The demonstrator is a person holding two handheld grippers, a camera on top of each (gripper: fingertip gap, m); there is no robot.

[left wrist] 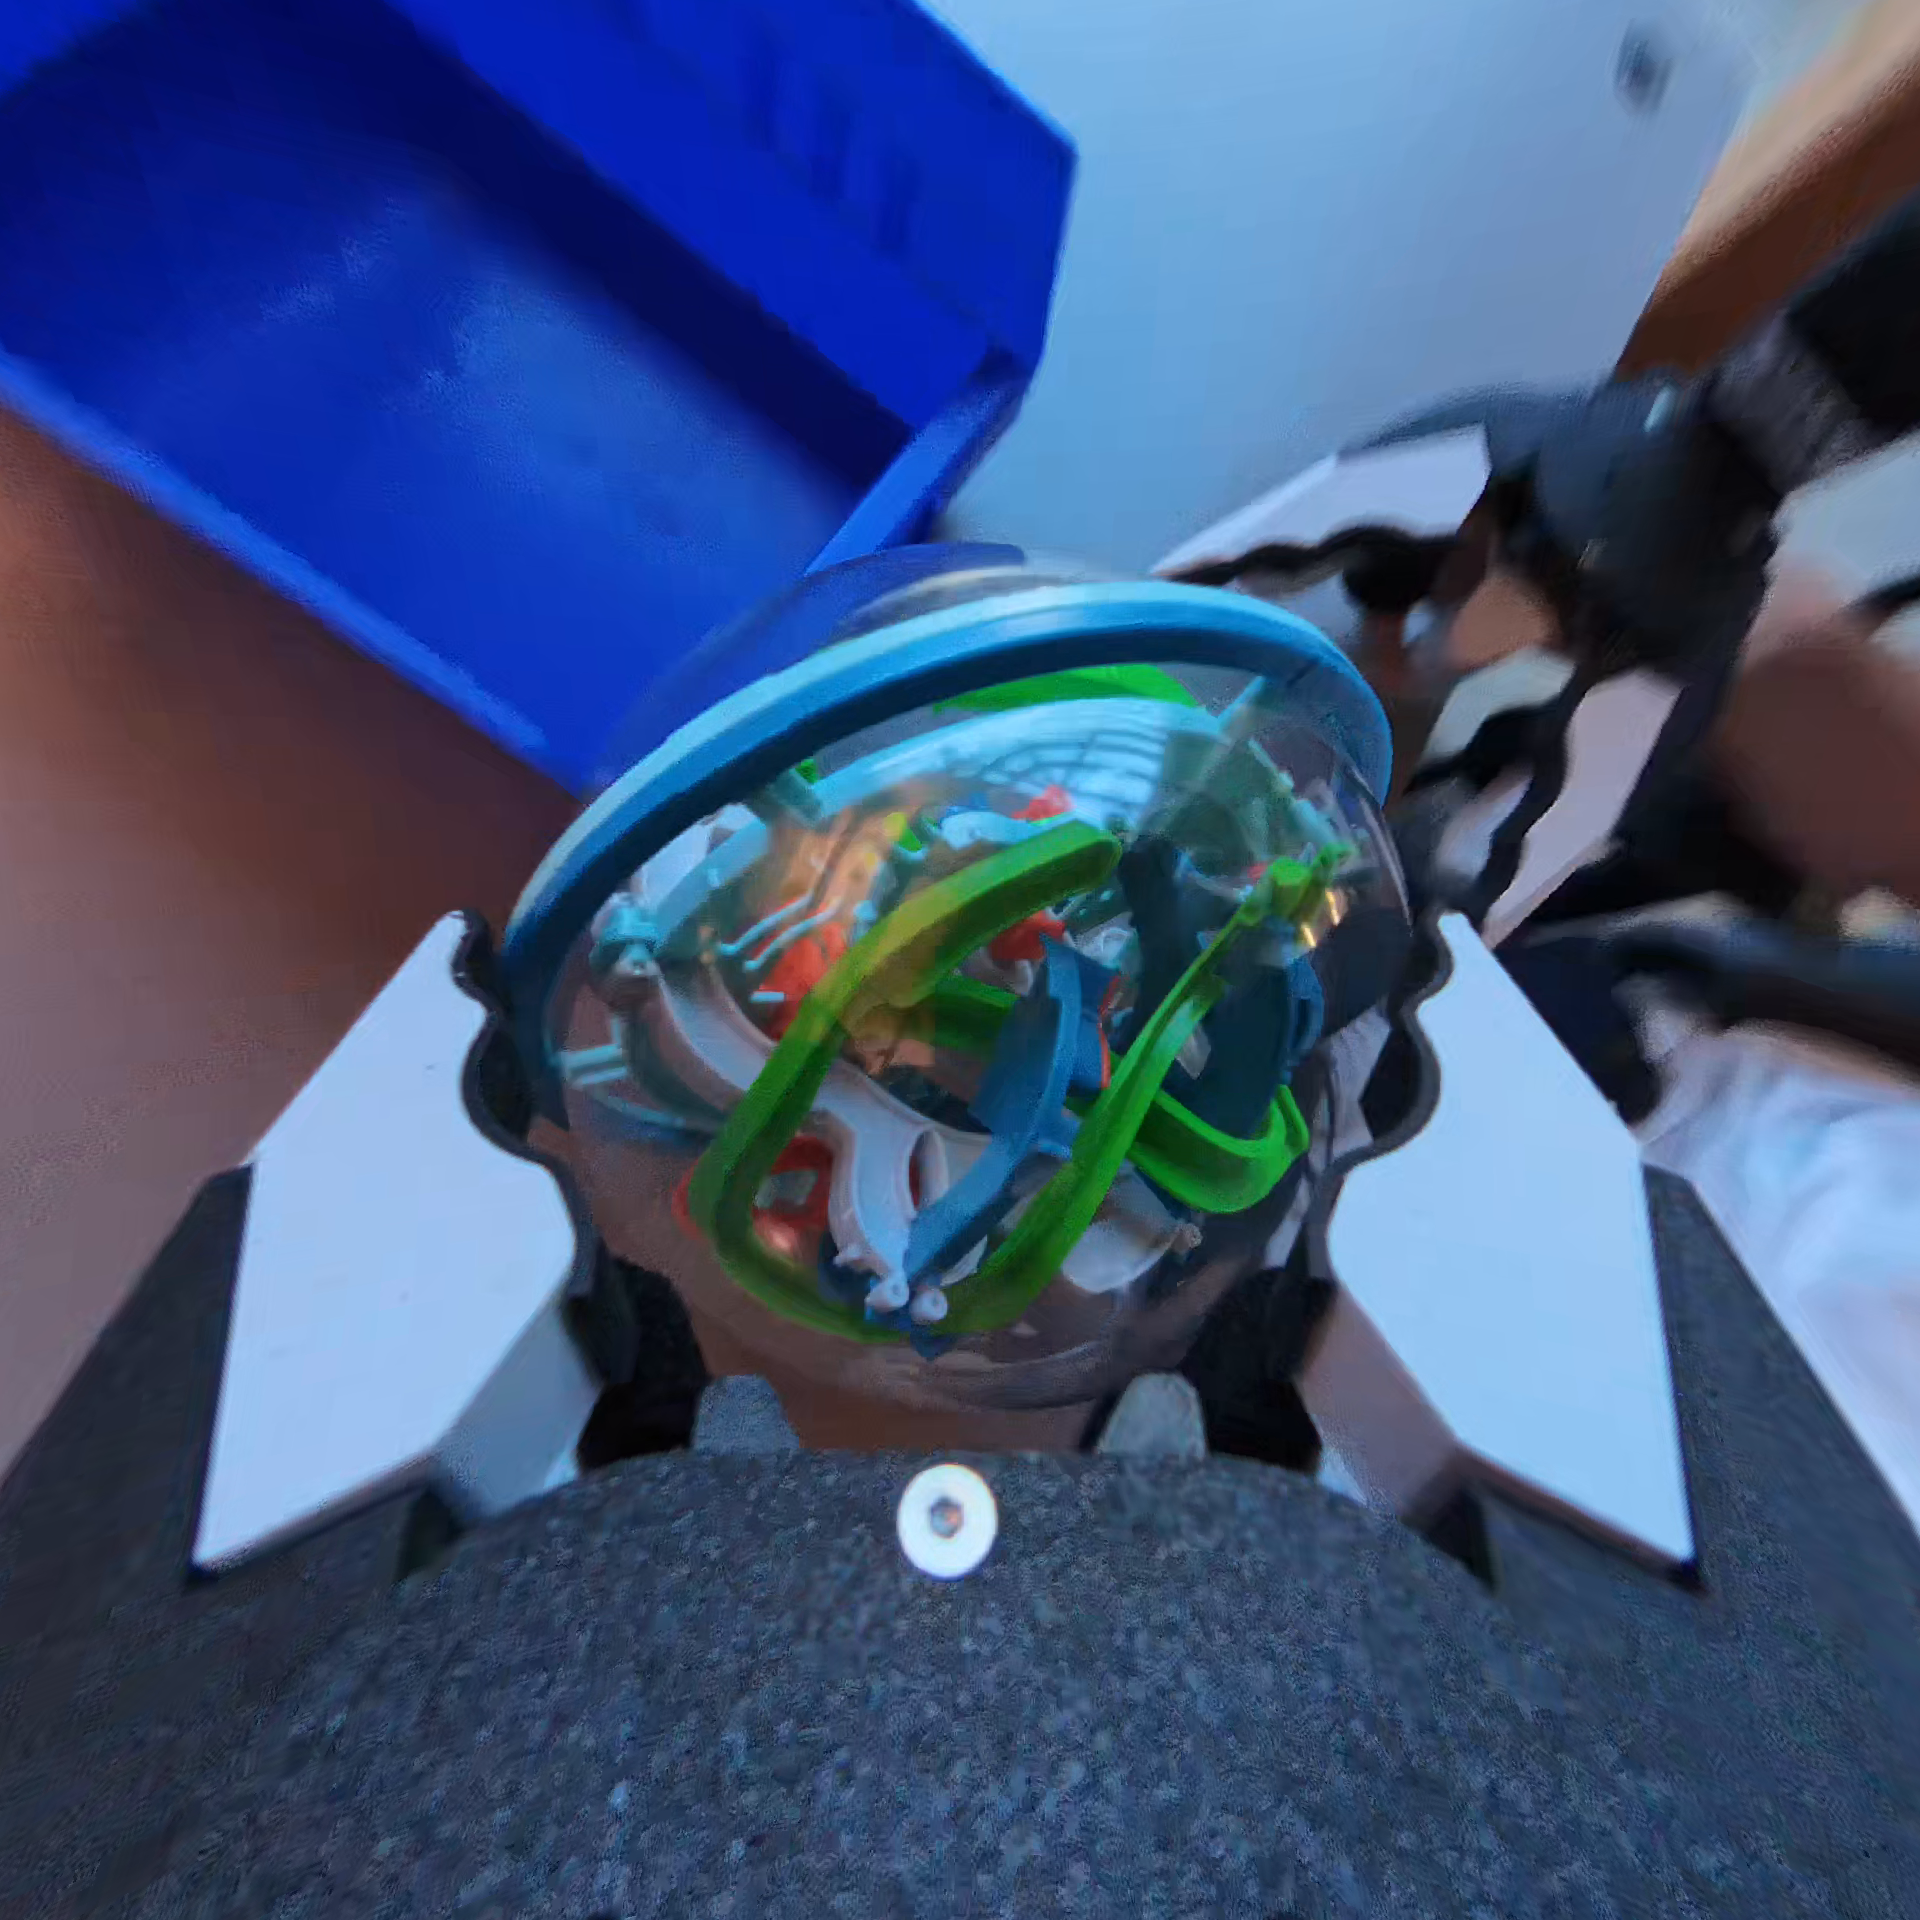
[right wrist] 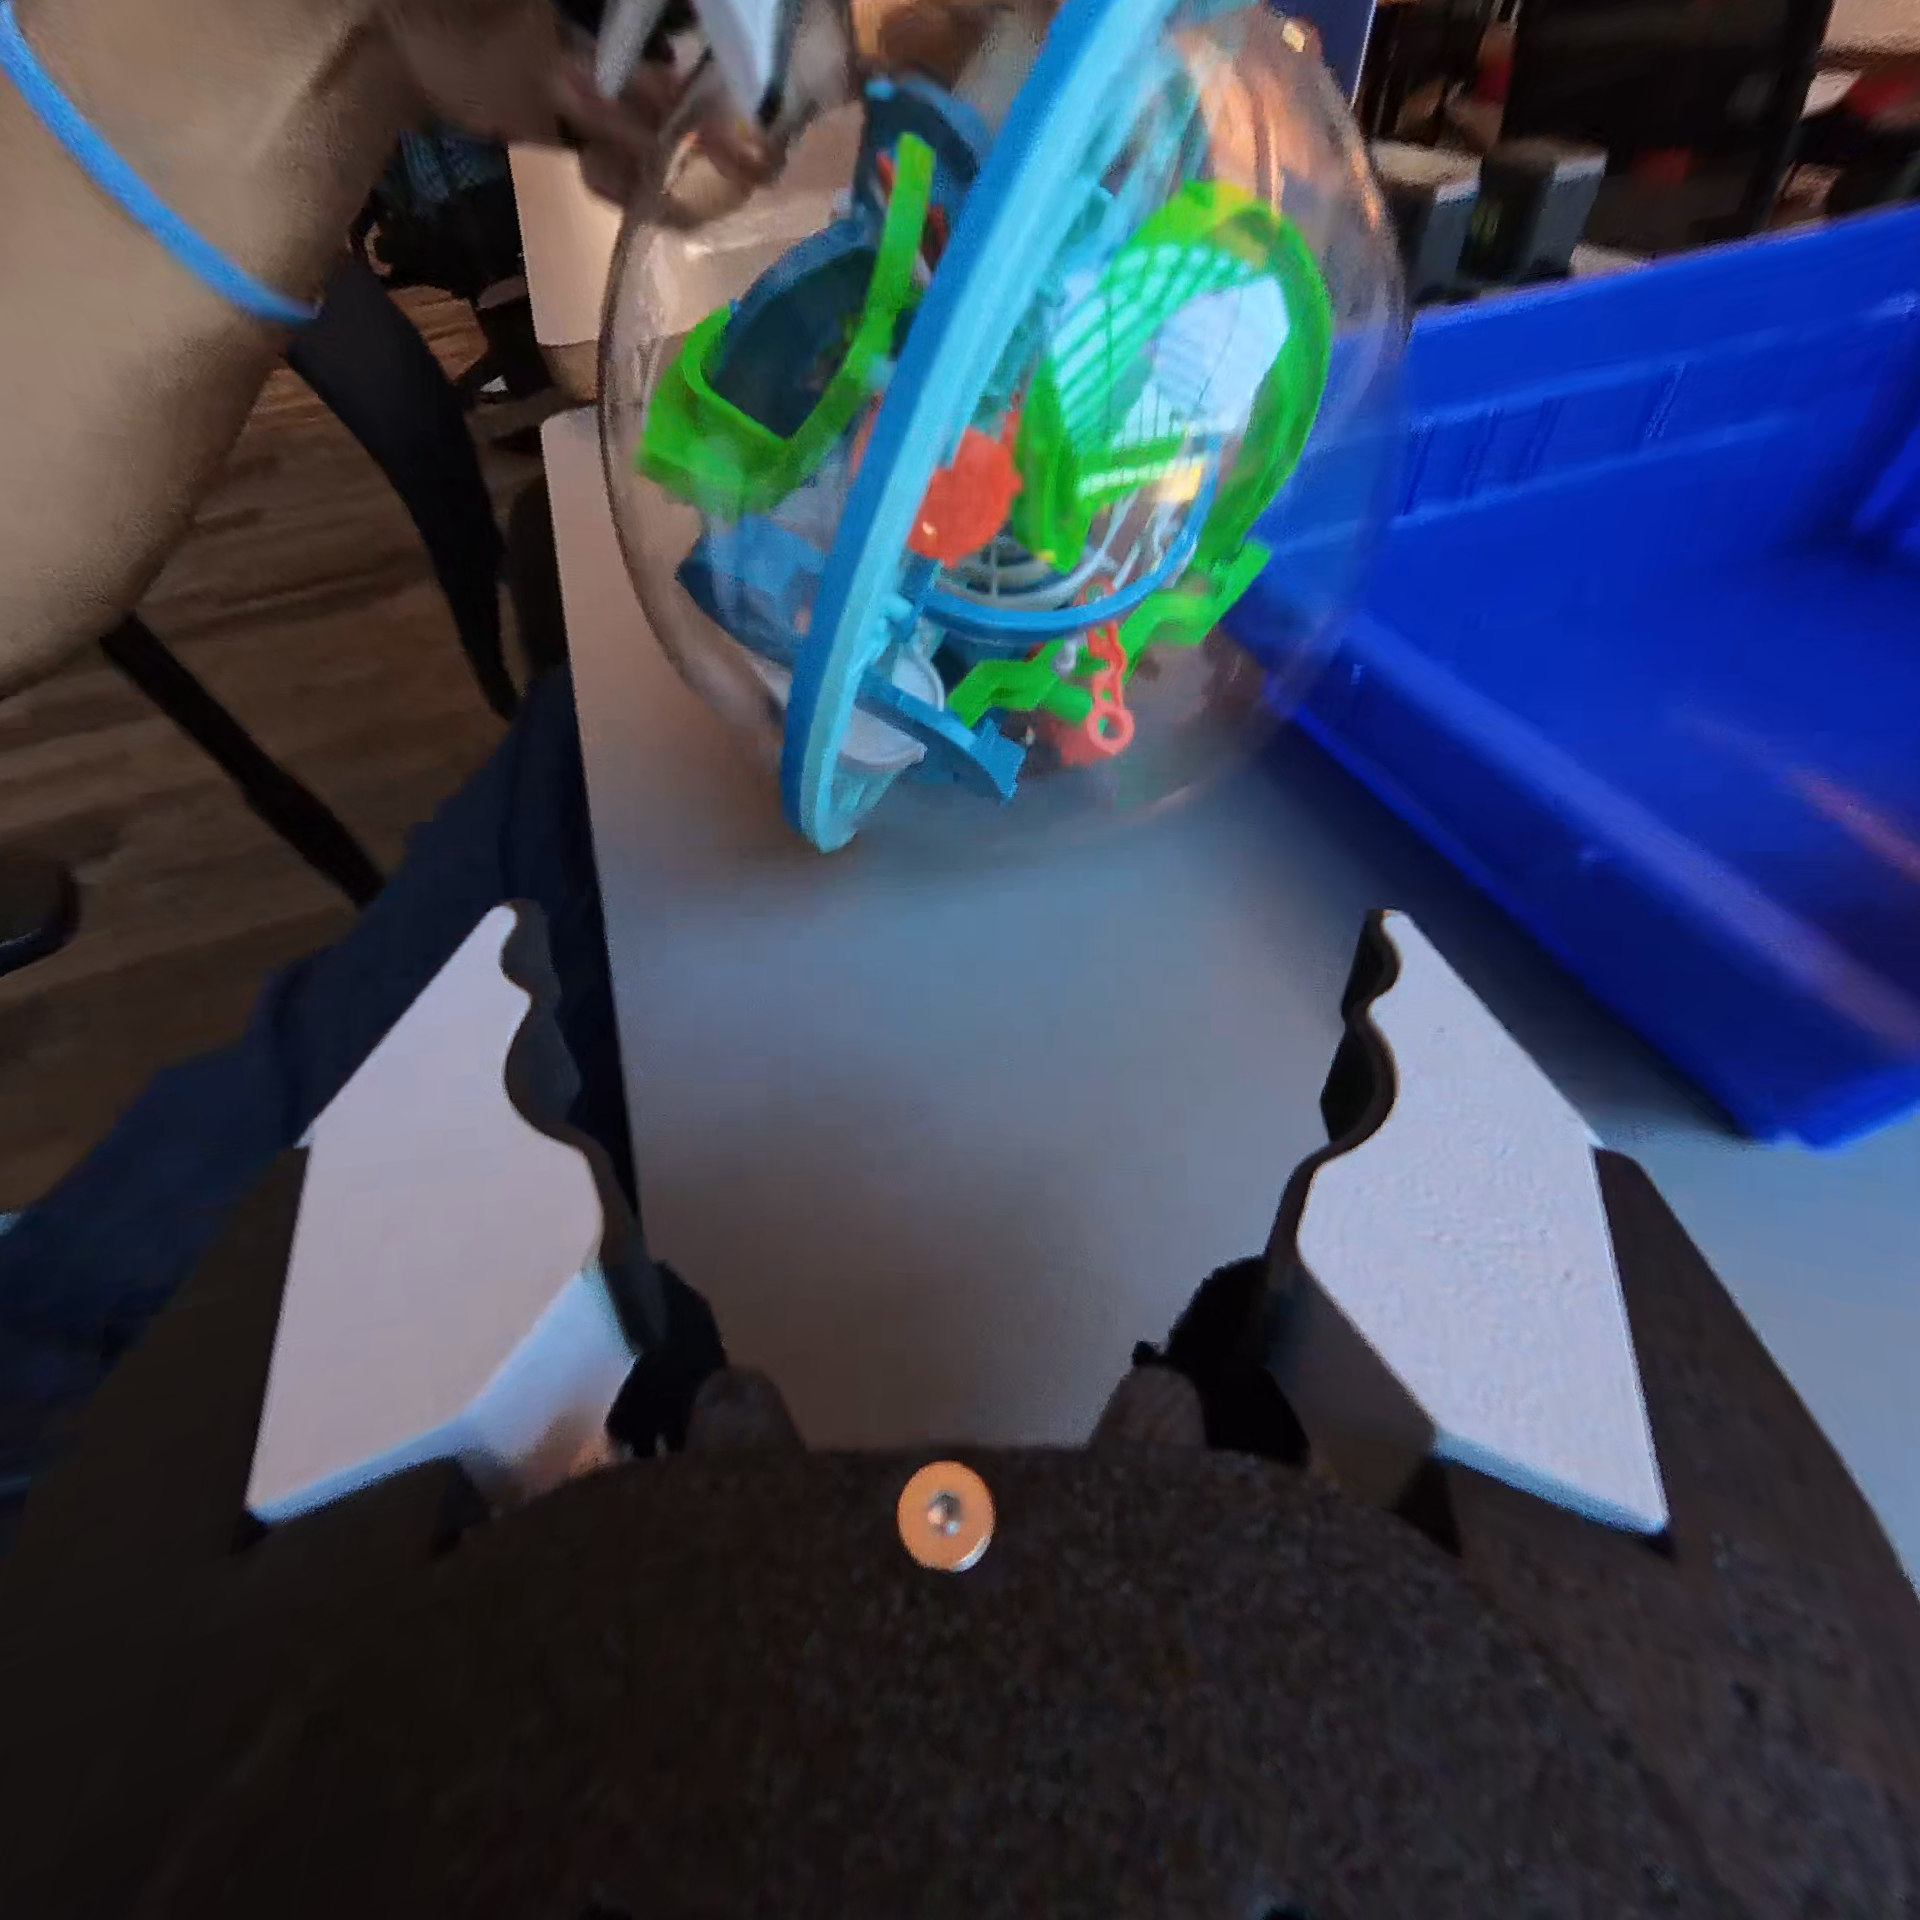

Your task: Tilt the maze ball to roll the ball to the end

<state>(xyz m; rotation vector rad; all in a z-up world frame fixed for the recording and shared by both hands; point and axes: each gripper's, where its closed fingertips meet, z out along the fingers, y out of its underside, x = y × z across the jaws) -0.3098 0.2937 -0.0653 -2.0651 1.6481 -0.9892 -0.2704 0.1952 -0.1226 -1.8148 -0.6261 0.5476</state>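
The maze ball [left wrist: 935, 997] is a clear sphere with a light blue ring around it and green, blue and orange tracks inside. My left gripper [left wrist: 956, 935] is shut on it, one finger on each side, and holds it tilted above the table. In the right wrist view the maze ball [right wrist: 987, 447] is ahead, with its ring nearly upright. My right gripper [right wrist: 948, 920] is open and empty, a short way from the ball. It also shows blurred in the left wrist view [left wrist: 1351, 623]. I cannot make out the small ball inside.
A blue plastic bin [left wrist: 468, 312] stands just behind the ball, to the right in the right wrist view [right wrist: 1662, 623]. The white table [right wrist: 935, 1143] ends at its left edge, with a beige chair [right wrist: 156, 312] and wooden floor beyond.
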